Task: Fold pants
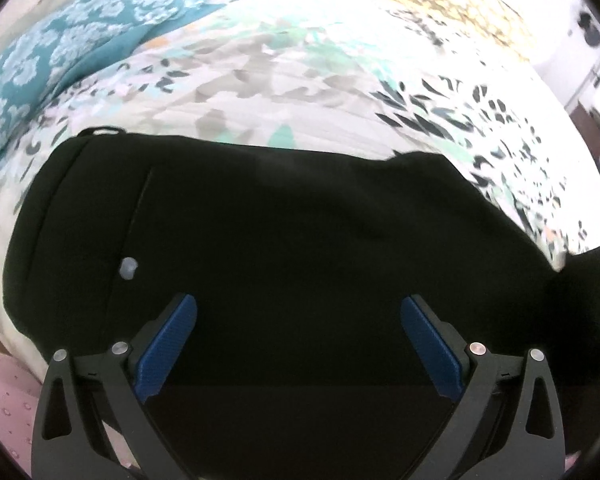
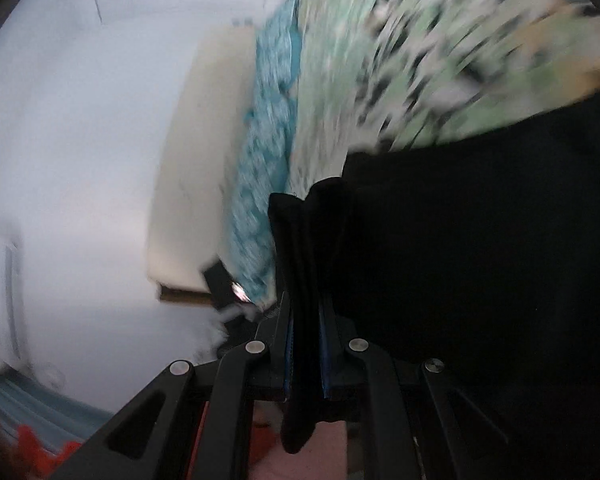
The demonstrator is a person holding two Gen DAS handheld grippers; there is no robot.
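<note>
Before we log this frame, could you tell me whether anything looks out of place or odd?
Nothing looks damaged or spilled. The black pants lie on the patterned bedspread; the open left gripper hovers over them, and the right gripper is shut on a bunched fold. The right wrist view is motion-blurred.

left tongs (image 1: pixel 299 312) spread wide, right tongs (image 2: pixel 306 312) clamped

Left wrist view: sharp near centre, glare washes out upper right, fisheye bends edges. Black pants (image 1: pixel 280 240) show almost no detail. Right wrist view: heavy motion blur, dim grey-blue cast at left, bedspread (image 2: pixel 440 60) streaked.
</note>
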